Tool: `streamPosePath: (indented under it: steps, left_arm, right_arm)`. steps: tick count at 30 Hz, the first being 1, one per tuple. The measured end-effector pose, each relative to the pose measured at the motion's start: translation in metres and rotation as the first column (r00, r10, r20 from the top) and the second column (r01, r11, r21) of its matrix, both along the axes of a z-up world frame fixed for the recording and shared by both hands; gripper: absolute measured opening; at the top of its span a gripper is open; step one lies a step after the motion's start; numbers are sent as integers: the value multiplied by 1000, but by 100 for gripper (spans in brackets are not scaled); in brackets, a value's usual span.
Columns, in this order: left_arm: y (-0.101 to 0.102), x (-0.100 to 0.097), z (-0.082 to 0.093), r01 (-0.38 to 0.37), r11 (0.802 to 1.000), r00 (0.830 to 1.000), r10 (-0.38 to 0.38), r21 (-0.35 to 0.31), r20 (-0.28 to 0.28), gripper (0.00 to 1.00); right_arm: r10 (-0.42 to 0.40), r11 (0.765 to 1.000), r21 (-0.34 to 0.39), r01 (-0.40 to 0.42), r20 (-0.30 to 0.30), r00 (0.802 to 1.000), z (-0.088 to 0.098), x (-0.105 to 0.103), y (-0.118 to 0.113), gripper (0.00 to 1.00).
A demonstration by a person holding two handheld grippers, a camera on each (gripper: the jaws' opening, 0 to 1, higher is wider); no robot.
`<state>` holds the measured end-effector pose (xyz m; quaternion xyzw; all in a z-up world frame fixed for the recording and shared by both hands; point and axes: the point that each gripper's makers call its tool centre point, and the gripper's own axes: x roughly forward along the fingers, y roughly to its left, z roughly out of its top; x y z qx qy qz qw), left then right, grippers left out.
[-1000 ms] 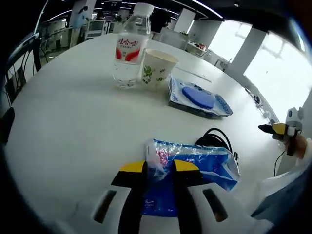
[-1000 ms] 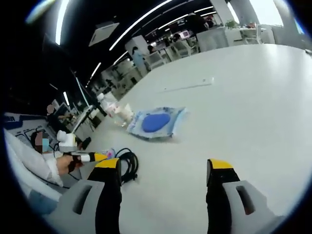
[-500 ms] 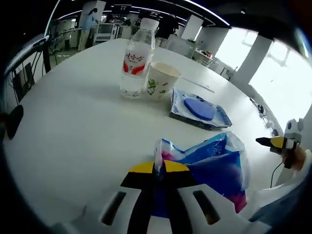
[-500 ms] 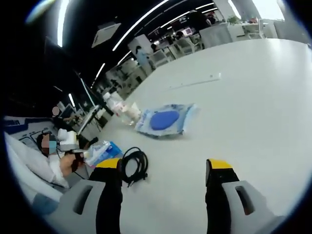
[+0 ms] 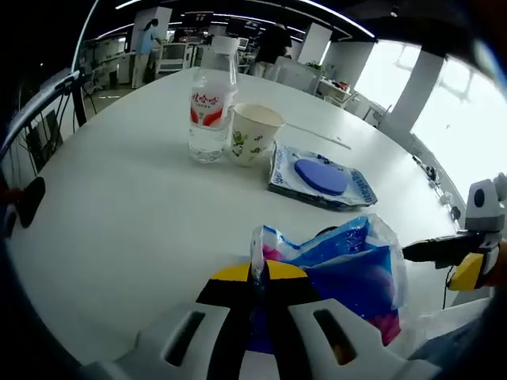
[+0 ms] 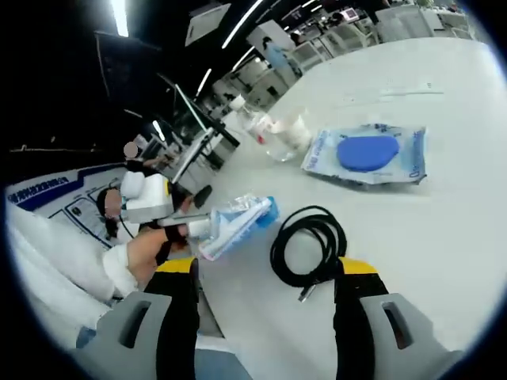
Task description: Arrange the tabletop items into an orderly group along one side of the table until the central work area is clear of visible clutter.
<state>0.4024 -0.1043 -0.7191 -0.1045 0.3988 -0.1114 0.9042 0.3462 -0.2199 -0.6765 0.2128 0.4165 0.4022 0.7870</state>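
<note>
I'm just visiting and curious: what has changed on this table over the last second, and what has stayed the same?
The left gripper closed on the blue plastic packet and lifted it off the table, uncovering the black cable beneath. The right gripper stayed open, holding nothing. The water bottle, paper cup and flat pouch stayed where they stood.

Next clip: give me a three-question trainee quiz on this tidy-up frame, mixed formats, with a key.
1. True or false: the left gripper is shut on the blue plastic packet.
2. Which item lies just ahead of the open right gripper: A) black coiled cable B) paper cup C) water bottle?
3. Fill in: the paper cup stands right beside the ____.

Key: 1 true; 2 A; 3 water bottle
</note>
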Motion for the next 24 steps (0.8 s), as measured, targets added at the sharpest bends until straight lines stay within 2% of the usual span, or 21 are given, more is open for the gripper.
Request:
streamPosePath:
  steps: [5, 8, 9, 12, 14, 18, 20, 24]
  left_arm:
    - [-9, 2, 7, 12, 999, 1000, -12, 31, 14, 2]
    - [-18, 3, 13, 21, 999, 999, -22, 25, 25, 2]
    - [-22, 3, 16, 22, 1000, 999, -23, 22, 32, 2]
    - [-30, 6, 21, 27, 1000, 999, -28, 14, 43, 2]
    - [-36, 8, 26, 35, 999, 998, -35, 0, 57, 2]
    - [-44, 10, 33, 60, 998, 995, -60, 2, 75, 2]
    - [-47, 10, 35, 65, 998, 995, -63, -15, 76, 2]
    - [-53, 14, 45, 52, 995, 994, -43, -89, 97, 3]
  right_arm:
    - [21, 999, 39, -20, -8, 1000, 8, 4, 23, 69]
    - [-1, 998, 60, 3, -40, 999, 10, 8, 32, 66]
    - [2, 997, 81, 5, -76, 997, 11, 4, 37, 66]
    - [21, 997, 81, -16, -72, 997, 8, 1, 42, 61]
    - [19, 998, 58, -16, -62, 998, 4, -1, 37, 54]
    - [-18, 998, 67, 22, -67, 998, 1, 3, 22, 21]
    - [-85, 991, 96, 95, -98, 992, 2, 11, 11, 17]
    - [-144, 981, 116, 159, -122, 982, 0, 17, -13, 4]
